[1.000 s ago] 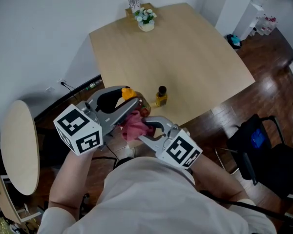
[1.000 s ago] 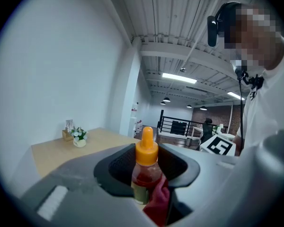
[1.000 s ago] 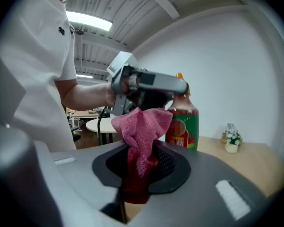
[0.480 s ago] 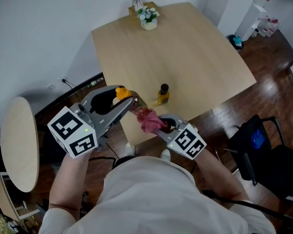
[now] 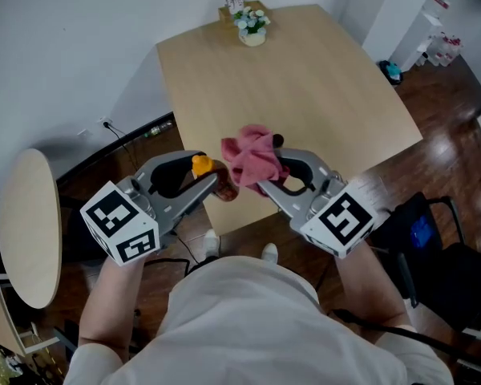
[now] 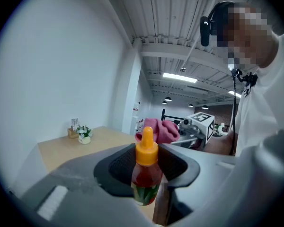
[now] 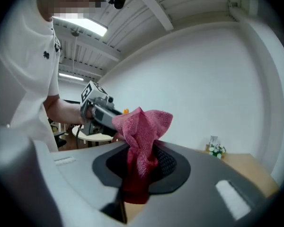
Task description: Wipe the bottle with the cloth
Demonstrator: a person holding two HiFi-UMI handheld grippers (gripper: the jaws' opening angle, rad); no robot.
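Pale wood covers the square table, which stands against a white wall over a dark wooden floor, with a round pale side table off to the left and a small white pot of flowers at the table's far edge. From the head view, the left gripper and right gripper are both raised above the table's near edge, their tips close together. The small red sauce bottle with an orange cap sits in the left gripper, and the crumpled pink terry cloth bunches above the right gripper's tips, just beside the bottle.

The left gripper view shows its jaws closed against the bottle's body, cap pointing up and clear of the pads. Beyond it the cloth hangs just behind the cap; whether they touch cannot be told.

The right gripper view shows its jaws pinched tight on the lower part of the cloth, whose upper folds stand free above the pads. The left gripper appears beyond, a speck of orange cap at the cloth's edge.
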